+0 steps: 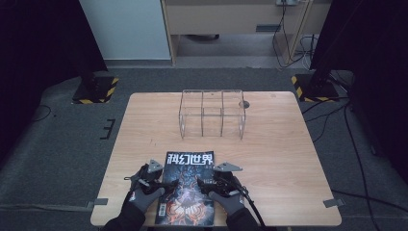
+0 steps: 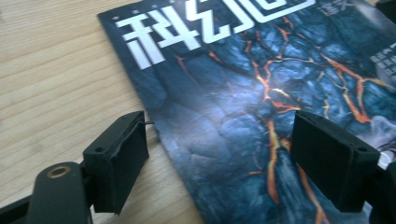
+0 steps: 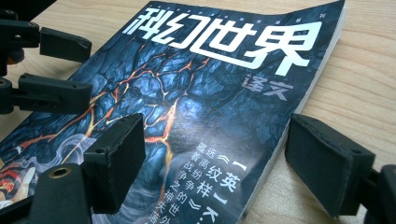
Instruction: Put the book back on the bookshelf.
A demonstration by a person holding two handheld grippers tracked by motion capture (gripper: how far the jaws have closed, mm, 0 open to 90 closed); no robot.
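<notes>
A magazine point(image 1: 188, 188) with a dark blue cover, orange cracks and white Chinese title lies flat at the table's near edge. My left gripper point(image 1: 165, 185) is at its left edge, open. In the left gripper view the magazine point(image 2: 252, 88) has its spine edge between the jaws of the left gripper point(image 2: 224, 161), one jaw over wood, the other over the cover. My right gripper point(image 1: 206, 182) is at the magazine's right side, open. In the right gripper view the right gripper point(image 3: 222, 163) straddles the open-page edge of the magazine point(image 3: 196, 93). The left gripper point(image 3: 56, 70) shows at upper left.
A clear acrylic organizer point(image 1: 212, 113) with several compartments stands at the middle back of the wooden table point(image 1: 288, 159). A small round hole point(image 1: 244, 104) is in the tabletop beside it. Gloved hands hold both grippers at the near edge.
</notes>
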